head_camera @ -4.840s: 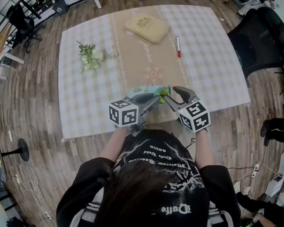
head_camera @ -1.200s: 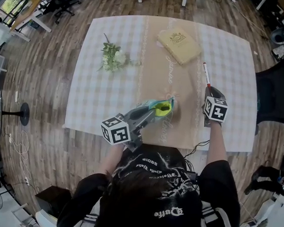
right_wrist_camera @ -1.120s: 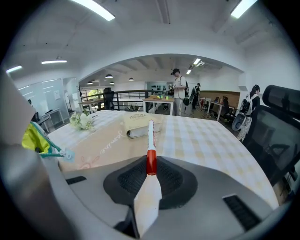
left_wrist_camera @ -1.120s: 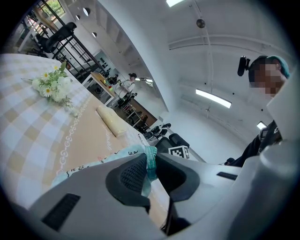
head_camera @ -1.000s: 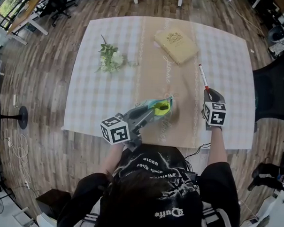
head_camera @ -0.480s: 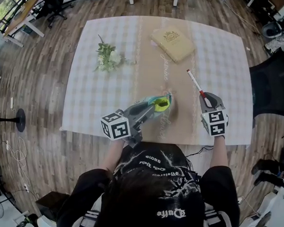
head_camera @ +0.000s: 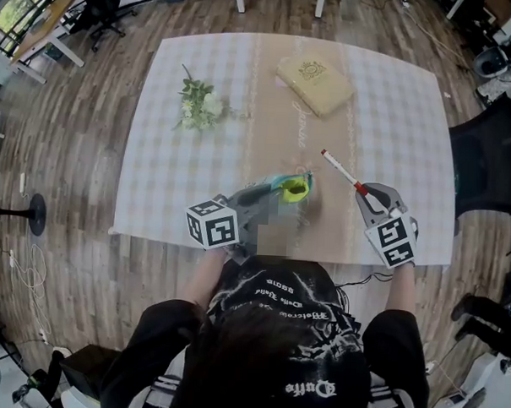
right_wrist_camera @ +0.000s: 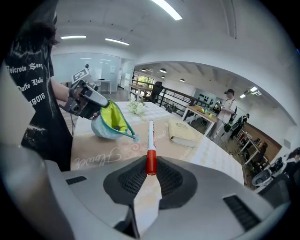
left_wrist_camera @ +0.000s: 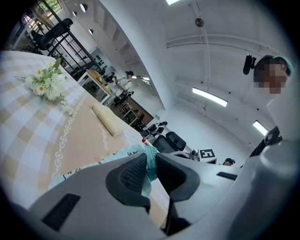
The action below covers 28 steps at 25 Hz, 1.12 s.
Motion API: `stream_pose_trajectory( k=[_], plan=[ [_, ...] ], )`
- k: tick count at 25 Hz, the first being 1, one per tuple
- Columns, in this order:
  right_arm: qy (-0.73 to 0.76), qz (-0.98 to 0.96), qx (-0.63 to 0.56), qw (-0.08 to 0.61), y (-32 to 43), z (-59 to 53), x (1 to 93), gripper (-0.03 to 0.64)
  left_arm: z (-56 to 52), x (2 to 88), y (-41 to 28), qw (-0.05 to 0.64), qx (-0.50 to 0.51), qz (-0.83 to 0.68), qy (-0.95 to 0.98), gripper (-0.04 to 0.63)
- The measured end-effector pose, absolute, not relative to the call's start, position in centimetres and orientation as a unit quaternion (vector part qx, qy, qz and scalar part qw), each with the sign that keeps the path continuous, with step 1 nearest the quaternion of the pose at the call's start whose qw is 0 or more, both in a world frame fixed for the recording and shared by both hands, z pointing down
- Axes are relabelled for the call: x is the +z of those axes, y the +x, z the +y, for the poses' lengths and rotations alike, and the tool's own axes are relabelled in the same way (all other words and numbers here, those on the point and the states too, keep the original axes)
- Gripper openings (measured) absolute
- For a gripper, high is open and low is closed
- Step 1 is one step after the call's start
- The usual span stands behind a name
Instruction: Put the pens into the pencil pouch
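the pencil pouch [head_camera: 293,190] is held open, its rim clamped by the left gripper [head_camera: 269,192]. a pen [head_camera: 340,170] is clamped at its red end by the right gripper [head_camera: 363,193], near the pouch but apart from it. insertion is not yet done.

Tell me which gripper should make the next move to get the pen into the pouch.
Right. The right gripper grips the pen close to the pouch; the left gripper is busy holding it open.
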State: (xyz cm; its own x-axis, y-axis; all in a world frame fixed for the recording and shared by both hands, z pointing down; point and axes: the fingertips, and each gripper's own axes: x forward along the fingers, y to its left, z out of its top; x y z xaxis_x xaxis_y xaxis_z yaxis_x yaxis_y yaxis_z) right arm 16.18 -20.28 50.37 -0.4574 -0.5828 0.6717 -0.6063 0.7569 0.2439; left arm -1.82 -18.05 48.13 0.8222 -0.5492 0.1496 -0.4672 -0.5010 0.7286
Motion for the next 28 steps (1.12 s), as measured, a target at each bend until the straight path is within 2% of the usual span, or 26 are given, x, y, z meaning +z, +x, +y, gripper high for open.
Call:
stream_pose_trajectory(
  k=[6, 28],
  plan=[
    [0.297, -0.864, -0.020, 0.407, 14.6, -18.7, 49.4, 0.067, -18.4, 48.1, -1.5, 0.394, -0.036, -0.289, 0.872, 0.067],
    [0.166, -0.871, -0.006, 0.462, 10.8, -15.3, 49.9, 0.068, -17.7, 48.2, 0.4, 0.389, -0.012, -0.253, 0.886, 0.067]
  ],
)
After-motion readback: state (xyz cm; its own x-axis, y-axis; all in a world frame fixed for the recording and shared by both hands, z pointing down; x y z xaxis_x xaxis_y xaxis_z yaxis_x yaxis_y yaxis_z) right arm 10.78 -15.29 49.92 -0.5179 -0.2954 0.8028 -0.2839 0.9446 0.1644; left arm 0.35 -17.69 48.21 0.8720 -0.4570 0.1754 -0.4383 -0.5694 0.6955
